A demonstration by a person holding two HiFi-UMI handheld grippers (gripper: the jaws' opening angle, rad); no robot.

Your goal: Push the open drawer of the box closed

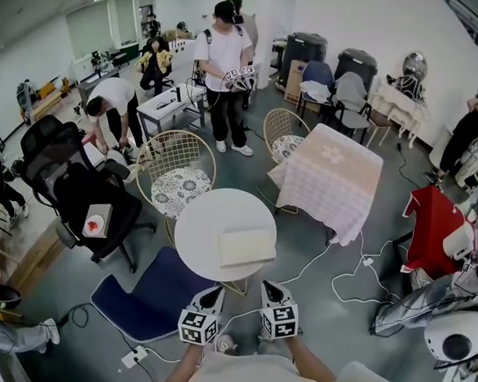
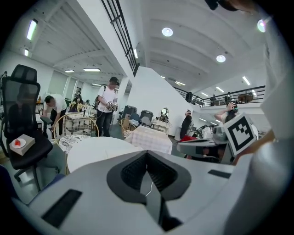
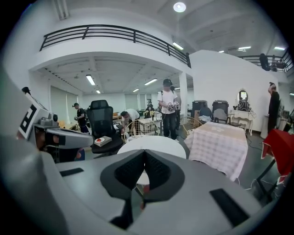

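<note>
Round white table (image 1: 197, 224) stood on a grey floor (image 1: 313, 306). The cream box (image 1: 247, 246) lay on the table's right half, near the edge facing the grippers; its drawer could not be made out. Left gripper (image 1: 217, 290) and right gripper (image 1: 268, 286) hung just short of the table, each with jaws together and nothing between them. A blue chair (image 1: 153, 299) sat left of the table, and a black office chair (image 1: 75, 190) further left. A wire chair (image 1: 177, 170) stood behind the table, and a checked-cloth table (image 1: 333, 178) to its right. White cables (image 1: 339, 285) trailed right of it. A standing person (image 1: 225, 72) was well beyond the table.
</note>
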